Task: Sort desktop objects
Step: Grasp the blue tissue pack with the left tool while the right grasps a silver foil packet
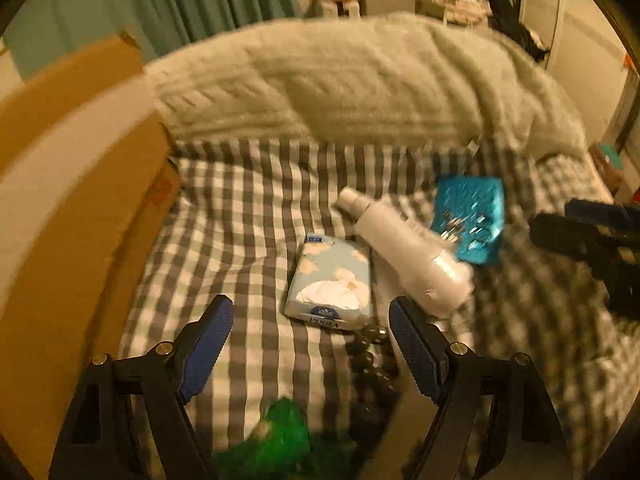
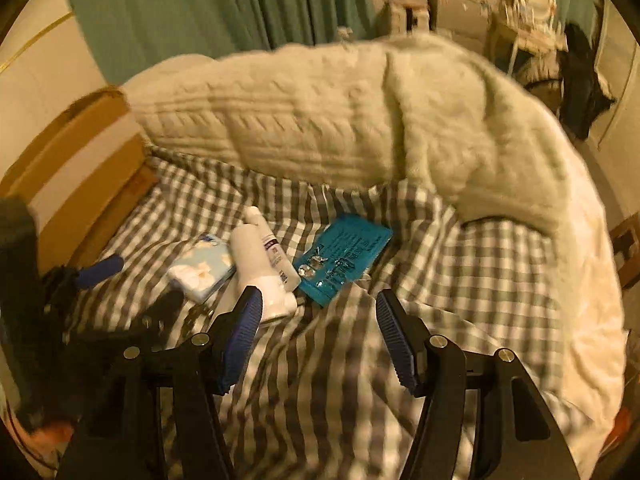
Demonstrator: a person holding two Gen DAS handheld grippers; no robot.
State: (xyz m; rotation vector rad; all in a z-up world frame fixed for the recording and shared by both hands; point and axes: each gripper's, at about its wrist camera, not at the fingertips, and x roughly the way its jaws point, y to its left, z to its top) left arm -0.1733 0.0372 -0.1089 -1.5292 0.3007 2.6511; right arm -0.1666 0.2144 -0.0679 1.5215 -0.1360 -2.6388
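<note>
**Small items grouped mid-frame on checked bedding, both grippers empty**

At centre of the left wrist view, on the grey-and-white checked sheet (image 1: 248, 216): tissue pack (image 1: 330, 280), pale blue with white tissue showing at its opening. Just right of it, touching or nearly so, white bottle (image 1: 404, 256), lying on its side, cap toward the upper left of the frame. Further right, partly under the bottle's lower end, teal packet (image 1: 474, 216), flat and shiny. Below the tissue pack, a dark beaded string (image 1: 370, 350), blurred, running toward the lower edge beside the right-hand pad. At the bottom edge, a green blurred object (image 1: 280, 436), not identifiable.

Left gripper (image 1: 310, 344): released, blue pads wide apart, nothing between them but sheet and the near edge of the tissue pack, no contact visible. Right gripper (image 2: 318, 332): also released, narrower gap, only checked sheet between the pads; left-hand pad overlapping the bottle's base in the right wrist view, touching or not cannot be told.

Same group in the right wrist view, left of centre: tissue pack (image 2: 202, 272), white bottle (image 2: 258, 268), teal packet (image 2: 344, 258).

Outward: cream cable-knit blanket (image 1: 344, 80) bunched across the upper half of the frame; cardboard box (image 1: 76, 184) along the left side; green curtain (image 2: 192, 4) at upper left; cluttered furniture at upper right, too blurred to name.
</note>
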